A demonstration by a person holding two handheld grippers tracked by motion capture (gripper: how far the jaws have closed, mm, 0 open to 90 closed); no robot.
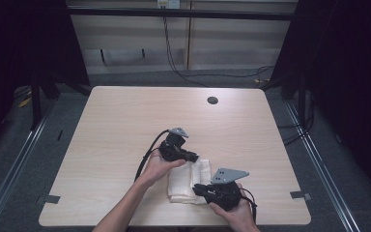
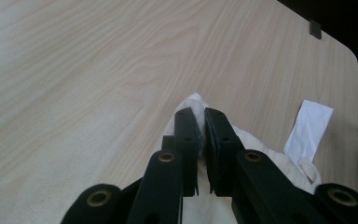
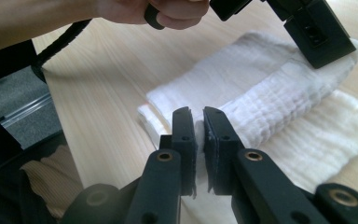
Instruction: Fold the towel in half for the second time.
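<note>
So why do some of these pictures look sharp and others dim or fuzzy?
High view: evenly lit table, dark surroundings, small soft detail. Left gripper view: crisp wood grain, the close left tongs slightly soft on the white cloth. Right gripper view: bright cloth weave sharp, the hand at the top blurred.

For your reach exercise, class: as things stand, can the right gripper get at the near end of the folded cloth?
Probably yes. The right gripper already sits at the near end of the cloth, jaws shut on its fabric, with nothing between. The left gripper grips the far end and leaves the near end free.
</note>
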